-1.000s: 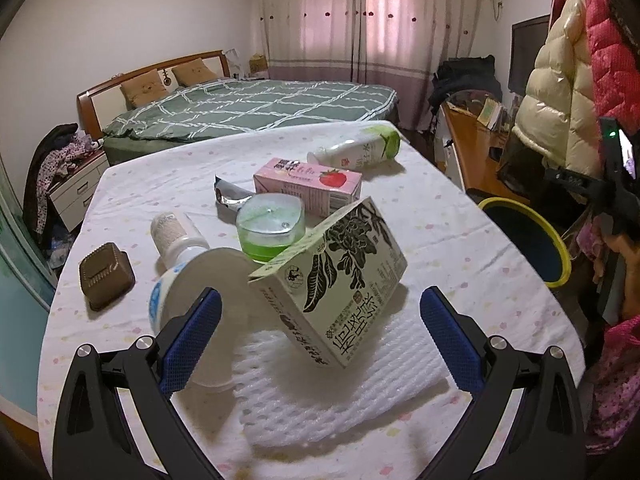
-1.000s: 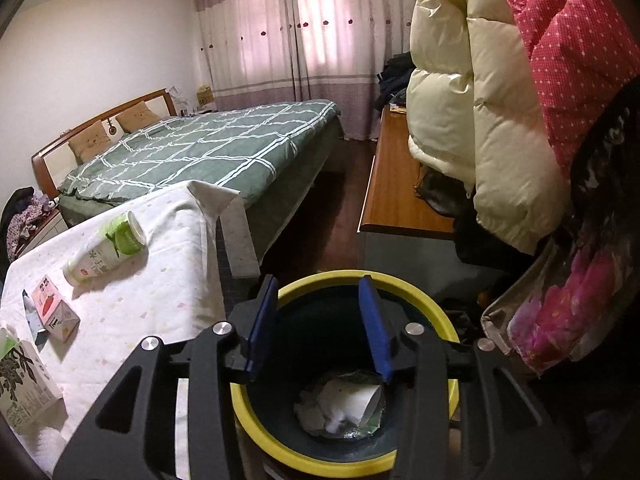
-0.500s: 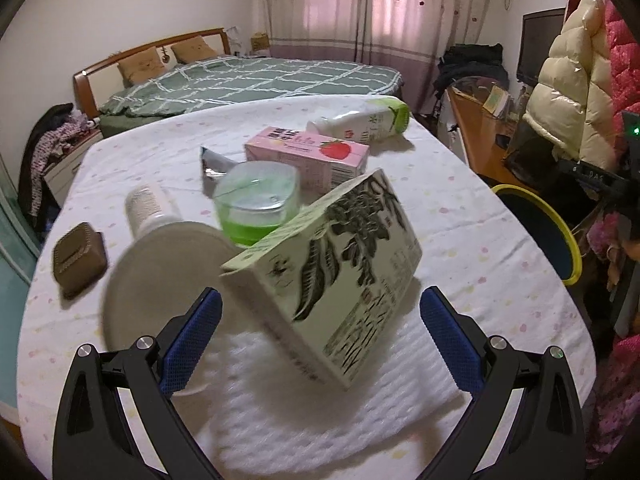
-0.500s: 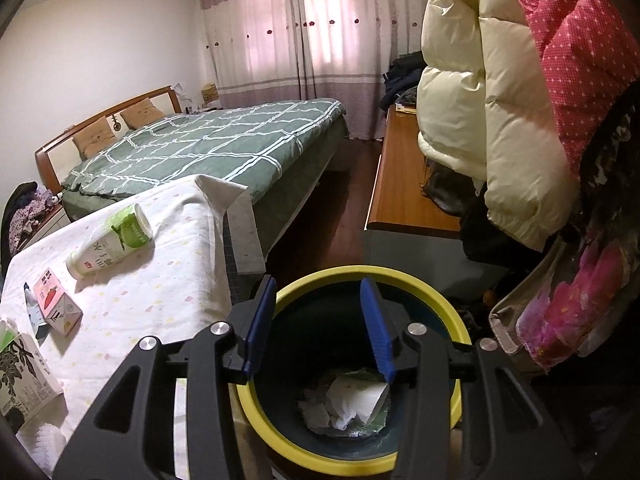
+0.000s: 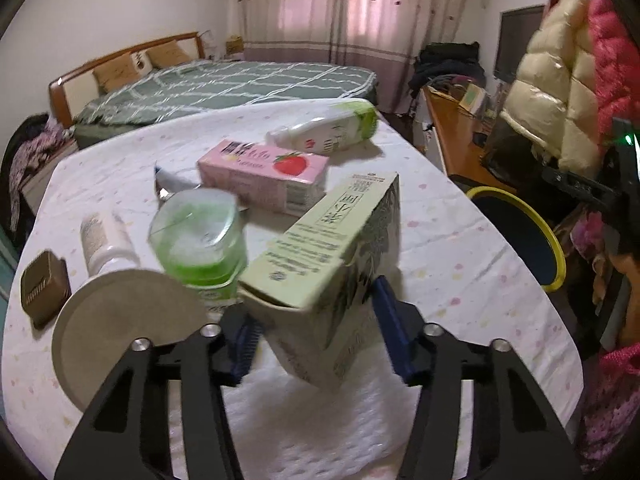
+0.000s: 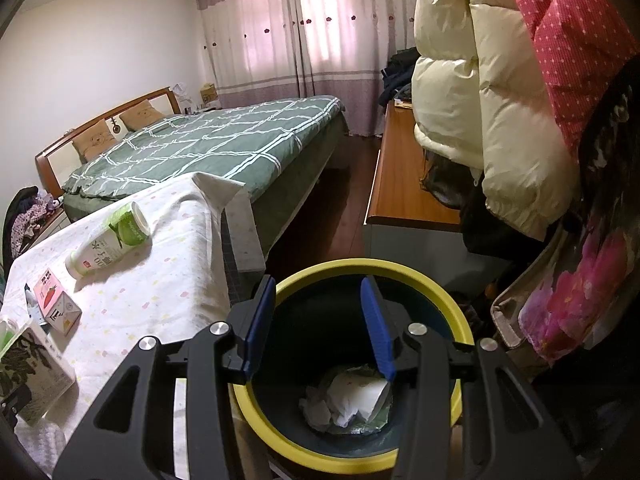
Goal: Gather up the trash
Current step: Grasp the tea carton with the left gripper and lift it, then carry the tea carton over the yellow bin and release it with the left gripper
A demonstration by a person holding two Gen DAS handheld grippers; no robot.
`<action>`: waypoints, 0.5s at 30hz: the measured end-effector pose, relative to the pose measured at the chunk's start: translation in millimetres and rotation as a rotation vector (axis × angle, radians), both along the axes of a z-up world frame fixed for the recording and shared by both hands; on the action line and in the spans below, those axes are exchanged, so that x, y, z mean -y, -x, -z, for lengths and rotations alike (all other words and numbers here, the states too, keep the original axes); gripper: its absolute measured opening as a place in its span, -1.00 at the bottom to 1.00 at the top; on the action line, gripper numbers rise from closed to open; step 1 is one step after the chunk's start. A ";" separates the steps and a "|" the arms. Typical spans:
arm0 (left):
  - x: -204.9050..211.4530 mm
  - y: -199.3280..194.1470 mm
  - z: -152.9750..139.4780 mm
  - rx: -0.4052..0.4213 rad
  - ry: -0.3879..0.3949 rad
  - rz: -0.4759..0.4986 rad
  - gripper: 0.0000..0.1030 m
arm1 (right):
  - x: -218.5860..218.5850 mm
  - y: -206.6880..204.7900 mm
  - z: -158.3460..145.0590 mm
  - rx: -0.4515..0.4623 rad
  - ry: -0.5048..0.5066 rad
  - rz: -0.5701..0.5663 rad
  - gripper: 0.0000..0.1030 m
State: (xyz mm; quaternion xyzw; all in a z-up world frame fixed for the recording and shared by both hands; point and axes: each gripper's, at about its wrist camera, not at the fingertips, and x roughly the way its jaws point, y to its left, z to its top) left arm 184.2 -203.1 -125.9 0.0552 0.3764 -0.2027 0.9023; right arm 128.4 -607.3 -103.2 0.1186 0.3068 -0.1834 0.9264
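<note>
My left gripper (image 5: pixel 316 330) is shut on a green-and-black carton (image 5: pixel 332 264), which tilts up from the white foam sheet (image 5: pixel 320 420); the carton also shows in the right wrist view (image 6: pixel 28 376). Around it lie a green plastic cup (image 5: pixel 200 240), a pink strawberry carton (image 5: pixel 264 176), a white bottle with green label (image 5: pixel 328 132) and a white tub with round lid (image 5: pixel 120 316). My right gripper (image 6: pixel 318 332) is open and empty above the yellow-rimmed bin (image 6: pixel 436 296), which holds crumpled paper (image 6: pixel 348 400).
A brown square box (image 5: pixel 42 292) sits at the table's left edge. The bin (image 5: pixel 520 236) stands off the table's right edge. Jackets (image 6: pixel 500 100) hang at the right, a wooden desk (image 6: pixel 400 176) and a bed (image 6: pixel 208 148) lie beyond.
My left gripper moved forward and closed its fingers on the green-and-black carton, which tilted up. My right gripper stayed over the bin with little change.
</note>
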 end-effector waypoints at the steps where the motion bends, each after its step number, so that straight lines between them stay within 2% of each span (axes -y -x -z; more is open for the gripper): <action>1: 2.6 1.0 -0.4 0.004 -0.001 0.009 -0.10 | 0.0 0.8 0.2 0.002 -0.003 -0.001 -0.17; 8: 22.5 5.5 -2.6 0.015 0.005 0.084 -0.39 | 3.0 9.1 2.3 0.013 -0.016 -0.001 -0.17; 15: 41.6 -7.0 7.0 -0.021 0.002 0.102 -0.40 | 8.3 14.6 8.7 0.010 -0.036 0.005 -0.17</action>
